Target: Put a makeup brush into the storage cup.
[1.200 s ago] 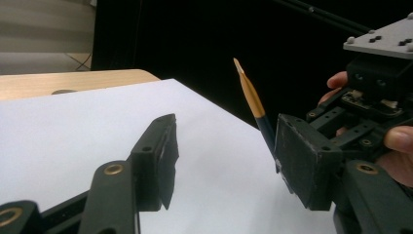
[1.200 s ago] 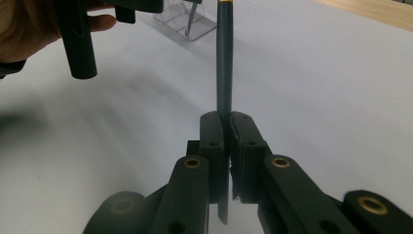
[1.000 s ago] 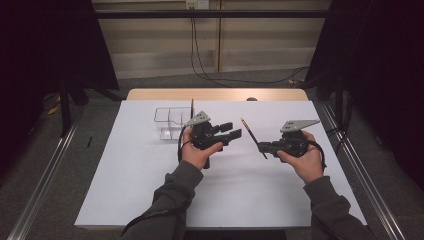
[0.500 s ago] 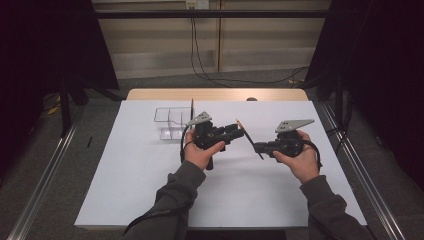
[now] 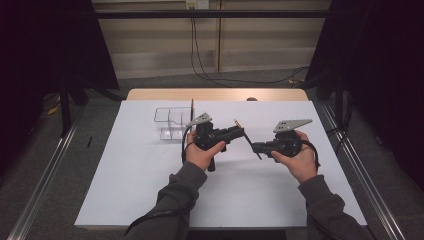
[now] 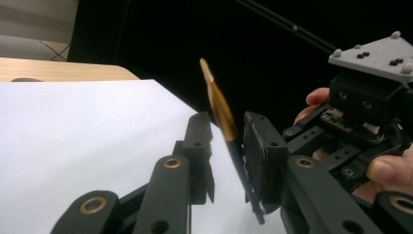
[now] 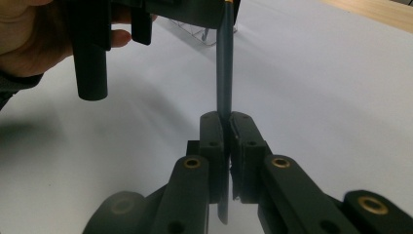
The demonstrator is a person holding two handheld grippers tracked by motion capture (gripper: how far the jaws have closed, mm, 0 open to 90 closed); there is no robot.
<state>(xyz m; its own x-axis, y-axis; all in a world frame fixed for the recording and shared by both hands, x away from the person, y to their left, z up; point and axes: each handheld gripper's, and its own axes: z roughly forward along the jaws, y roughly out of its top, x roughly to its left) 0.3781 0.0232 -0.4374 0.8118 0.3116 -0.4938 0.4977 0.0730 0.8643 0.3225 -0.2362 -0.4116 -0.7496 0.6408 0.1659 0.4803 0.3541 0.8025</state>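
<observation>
handover midway | right gripper (image 7: 225, 127) clamped on pencil (image 7: 224, 58) | left gripper (image 6: 229, 141) jaws just closing around pencil's gold end, gap remaining | left: grip, release, clear organizer (image 5: 170, 122) beyond left gripper

Right gripper (image 7: 226, 127) clamps upright pencil (image 7: 224, 73)

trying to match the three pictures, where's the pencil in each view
High view: the pencil slants mid-table between the two hand-held grippers.
Left gripper view: centre, gold end up, between the open jaws, against the right one.
Right gripper view: centre, upright, clamped in the shut jaws.
Shared landmark: the white table sheet.
</observation>
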